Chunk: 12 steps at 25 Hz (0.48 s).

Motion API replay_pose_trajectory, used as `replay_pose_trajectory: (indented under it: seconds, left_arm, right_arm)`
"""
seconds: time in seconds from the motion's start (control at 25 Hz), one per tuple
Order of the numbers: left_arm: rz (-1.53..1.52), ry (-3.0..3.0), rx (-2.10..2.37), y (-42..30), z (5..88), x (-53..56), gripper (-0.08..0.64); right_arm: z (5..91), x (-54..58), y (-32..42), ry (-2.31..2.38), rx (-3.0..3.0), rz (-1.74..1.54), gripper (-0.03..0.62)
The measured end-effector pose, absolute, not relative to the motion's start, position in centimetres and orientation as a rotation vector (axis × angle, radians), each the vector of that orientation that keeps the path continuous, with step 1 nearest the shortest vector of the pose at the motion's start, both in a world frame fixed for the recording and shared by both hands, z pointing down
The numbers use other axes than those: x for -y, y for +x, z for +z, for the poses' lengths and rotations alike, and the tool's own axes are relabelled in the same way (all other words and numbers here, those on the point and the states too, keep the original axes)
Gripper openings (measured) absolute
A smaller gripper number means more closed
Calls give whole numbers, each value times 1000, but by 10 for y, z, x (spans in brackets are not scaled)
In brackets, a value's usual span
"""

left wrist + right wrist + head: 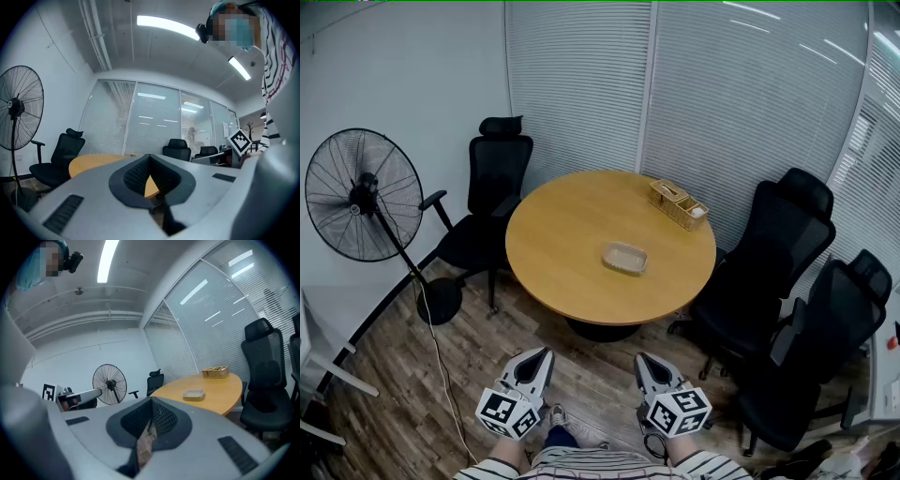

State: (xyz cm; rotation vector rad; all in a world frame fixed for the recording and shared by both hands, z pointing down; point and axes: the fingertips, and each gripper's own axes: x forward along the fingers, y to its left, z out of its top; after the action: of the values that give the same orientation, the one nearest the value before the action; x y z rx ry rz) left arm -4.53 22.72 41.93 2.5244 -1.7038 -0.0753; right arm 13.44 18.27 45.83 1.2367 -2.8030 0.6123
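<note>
My left gripper [542,354] and right gripper [643,360] hang low over the wooden floor, side by side, near the person's striped sleeves. Both point toward a round wooden table [553,253] a good way ahead. Each one's jaws meet at the tips with nothing between them, as the left gripper view [150,157] and the right gripper view [151,401] show. On the table lie a shallow beige tray [624,257] near the middle and a wicker basket [678,204] at the far right edge. Neither gripper touches anything.
A black office chair [492,202] stands left of the table, and two more [773,258] [816,356] stand on the right. A pedestal fan [364,195] with a trailing cord is at the far left. Blinds cover the glass walls behind.
</note>
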Motion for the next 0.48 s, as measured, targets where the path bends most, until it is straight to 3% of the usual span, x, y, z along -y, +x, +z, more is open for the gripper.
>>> replay_pose_trajectory:
  seconds: [0.28,0.32,0.36,0.4,0.48]
  left_arm:
    - [-83,2481,1704,-50,431,-216,59]
    - [-72,2468,1701,-53,435,-214,126]
    - [-62,2456,1696,-56,439,-212,178]
    - [-55,2446,1687,-60,443,-209,190]
    - [-56,2433,1664,-66,451,-200,192]
  right_arm:
    - [466,-173,129,1218,2849,694,39]
    - [470,-170,127,1224,2837,711,77]
    - [474,-167,125,1234,2824,727,173]
    - [478,-164,123,1244,2812,740,236]
    - [483,-156,117,1254,2798,753,236]
